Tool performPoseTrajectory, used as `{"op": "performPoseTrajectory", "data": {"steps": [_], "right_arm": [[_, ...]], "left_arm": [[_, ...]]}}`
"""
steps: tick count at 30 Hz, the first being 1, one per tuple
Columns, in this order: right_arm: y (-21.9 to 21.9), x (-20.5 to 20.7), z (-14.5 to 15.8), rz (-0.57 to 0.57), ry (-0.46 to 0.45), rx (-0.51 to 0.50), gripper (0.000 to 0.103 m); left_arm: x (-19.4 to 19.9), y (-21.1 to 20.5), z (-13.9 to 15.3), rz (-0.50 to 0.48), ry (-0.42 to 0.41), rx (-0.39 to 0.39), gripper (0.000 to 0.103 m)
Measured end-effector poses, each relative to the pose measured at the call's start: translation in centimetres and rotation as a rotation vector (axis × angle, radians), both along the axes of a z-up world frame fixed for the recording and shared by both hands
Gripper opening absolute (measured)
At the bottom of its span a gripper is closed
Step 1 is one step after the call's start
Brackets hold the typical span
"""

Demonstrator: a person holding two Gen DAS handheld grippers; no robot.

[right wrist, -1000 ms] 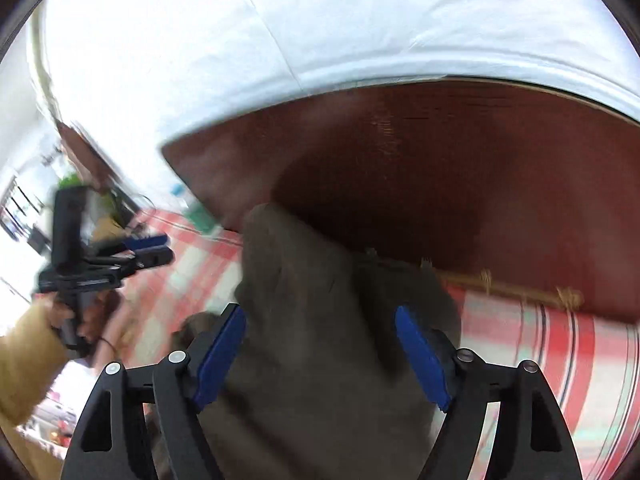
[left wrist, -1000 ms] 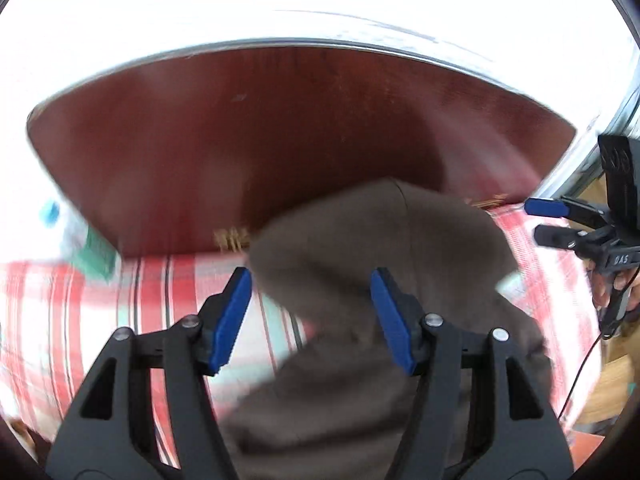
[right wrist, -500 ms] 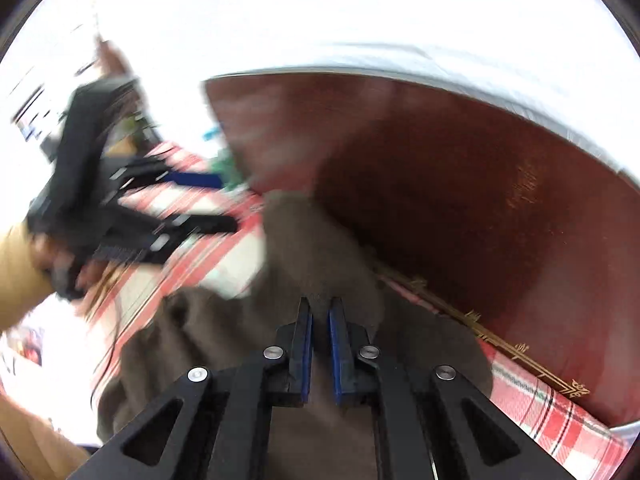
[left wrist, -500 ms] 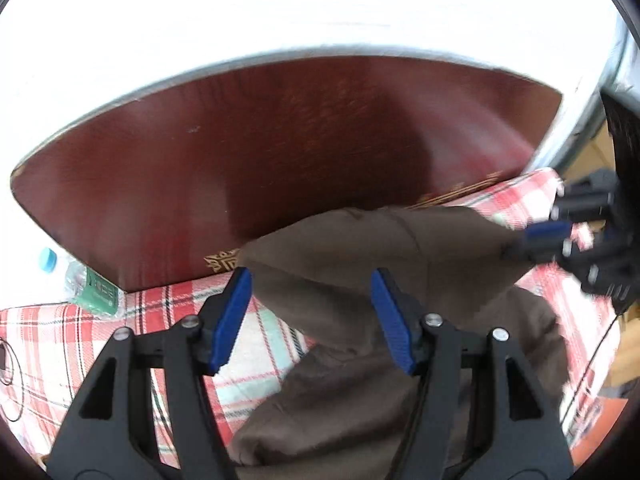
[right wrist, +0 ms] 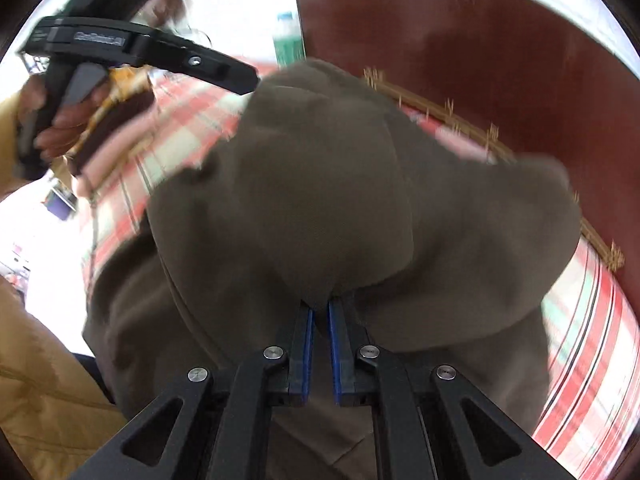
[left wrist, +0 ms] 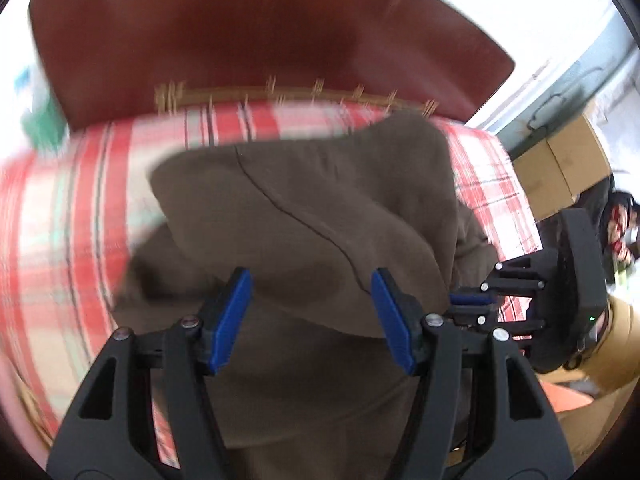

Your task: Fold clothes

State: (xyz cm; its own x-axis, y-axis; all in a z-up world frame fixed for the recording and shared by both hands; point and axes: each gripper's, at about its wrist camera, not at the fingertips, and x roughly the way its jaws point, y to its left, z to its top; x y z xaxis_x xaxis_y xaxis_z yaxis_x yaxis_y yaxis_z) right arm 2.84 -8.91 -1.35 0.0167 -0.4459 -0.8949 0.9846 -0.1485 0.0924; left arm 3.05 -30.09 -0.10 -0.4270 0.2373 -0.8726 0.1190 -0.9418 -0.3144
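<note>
A brown garment (left wrist: 312, 216) lies bunched on a red and white plaid cover (left wrist: 72, 216). My left gripper (left wrist: 310, 312) is open just above the garment, with nothing between its blue pads. My right gripper (right wrist: 320, 316) is shut on a fold of the brown garment (right wrist: 320, 184) and holds that part lifted, so the cloth drapes over the fingers. The right gripper also shows in the left wrist view (left wrist: 472, 300), at the garment's right edge. The left gripper's body (right wrist: 132, 48) shows at the top left of the right wrist view.
A dark red wooden headboard (left wrist: 260, 32) stands behind the plaid cover. A green-labelled bottle (right wrist: 288, 40) stands at the far left corner. Cardboard boxes (left wrist: 560, 168) sit to the right beyond the bed. The person's tan sleeve (right wrist: 36, 400) is at the lower left.
My right gripper has shut on a fold of the garment and pulled it up and toward me. My left gripper stayed open and tilted down over the garment.
</note>
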Motion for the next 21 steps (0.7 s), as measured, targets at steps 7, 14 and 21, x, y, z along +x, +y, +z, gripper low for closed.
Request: {"op": "performPoseTrajectory", "data": {"steps": [7,14,21], "right_arm": [[1.1,1.8,0.1,-0.060,-0.024,-0.036,0.007],[0.7,2.2,-1.0,-0.050,-0.077,0.005,0.007],[-0.7,1.5,-5.7,-0.119,-0.146,0.079,0.011]], "left_arm": [[3.4,0.8,-4.2,0.127,-0.097,0.118,0.064],[4.1,-0.6,-4.3,0.224,-0.097,0.153,0.064],[2.5,3.2,-3.2,0.123,-0.048,0.026,0.065]]}}
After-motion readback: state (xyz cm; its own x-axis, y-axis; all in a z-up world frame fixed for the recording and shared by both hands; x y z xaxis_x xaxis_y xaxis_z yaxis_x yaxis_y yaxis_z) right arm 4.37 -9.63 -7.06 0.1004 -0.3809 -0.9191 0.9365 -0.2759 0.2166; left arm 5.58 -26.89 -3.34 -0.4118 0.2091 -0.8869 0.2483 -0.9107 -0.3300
